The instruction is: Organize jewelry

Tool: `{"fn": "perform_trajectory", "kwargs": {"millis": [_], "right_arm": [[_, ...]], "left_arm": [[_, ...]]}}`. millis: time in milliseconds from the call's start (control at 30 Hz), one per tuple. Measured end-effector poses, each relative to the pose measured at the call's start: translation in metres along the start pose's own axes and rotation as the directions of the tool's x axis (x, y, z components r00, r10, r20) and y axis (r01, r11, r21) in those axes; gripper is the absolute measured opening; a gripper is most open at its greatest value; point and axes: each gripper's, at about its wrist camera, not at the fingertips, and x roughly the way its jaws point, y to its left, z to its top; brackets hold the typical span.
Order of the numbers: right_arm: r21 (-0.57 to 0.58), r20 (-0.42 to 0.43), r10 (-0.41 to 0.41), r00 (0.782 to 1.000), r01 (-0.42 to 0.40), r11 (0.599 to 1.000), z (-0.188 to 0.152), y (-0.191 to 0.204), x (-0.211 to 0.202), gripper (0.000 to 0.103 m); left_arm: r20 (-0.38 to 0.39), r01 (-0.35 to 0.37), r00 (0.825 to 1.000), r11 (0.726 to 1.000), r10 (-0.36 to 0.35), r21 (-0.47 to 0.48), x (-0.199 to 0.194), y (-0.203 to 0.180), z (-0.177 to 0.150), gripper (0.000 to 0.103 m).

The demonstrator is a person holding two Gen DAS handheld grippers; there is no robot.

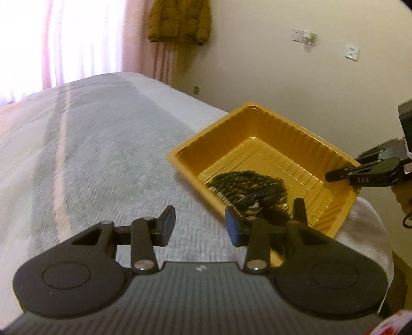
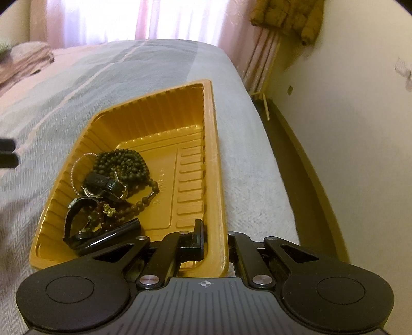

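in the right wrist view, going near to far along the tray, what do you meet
right gripper shut on the tray's near wall → black watch strap → gold charm → black buckled band → dark bead necklace → bare tray floor → far ribbed wall of the gold tray → grey bedspread

Tray (image 2: 213,144) sat on bed (image 2: 257,185), near bed's corner at 3 o'clock edge. Beads (image 2: 121,162), watches (image 2: 108,184) and bracelets lay heaped in tray's 8 o'clock part. Right gripper (image 2: 215,244) straddled tray's 6 o'clock rim, one finger inside. Jacket (image 1: 177,20) hung on wall at 12 o'clock, beyond bed. In left wrist view, left gripper (image 1: 200,226) stood at tray's 8 o'clock, over bed.
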Motion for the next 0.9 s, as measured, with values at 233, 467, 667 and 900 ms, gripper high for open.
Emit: {"fn": "perform_trajectory", "kwargs": {"millis": [233,467,667,900], "right_arm": [[0.107,-0.008,0.065,0.998,-0.064,0.992,-0.010,-0.016,0.010,0.004],[0.190,0.054,0.145,0.988,-0.153,0.970,-0.016,-0.030,0.008,0.005],[0.268,0.137,0.208,0.969,-0.238,0.934,-0.026,-0.049,-0.005,0.041],[0.334,0.272,0.152,0.950,-0.241,0.911,-0.039,-0.062,-0.044,0.074]], "left_arm": [[-0.004,-0.036,0.999,0.995,0.036,-0.088,-0.016,0.009,-0.017,0.044],[-0.005,-0.076,0.997,0.988,0.076,-0.138,-0.026,0.010,-0.029,0.048],[0.007,-0.143,0.989,0.979,0.146,-0.146,-0.039,0.006,-0.039,0.082],[-0.001,-0.213,0.976,0.954,0.218,-0.208,-0.058,0.008,-0.053,0.100]]}}
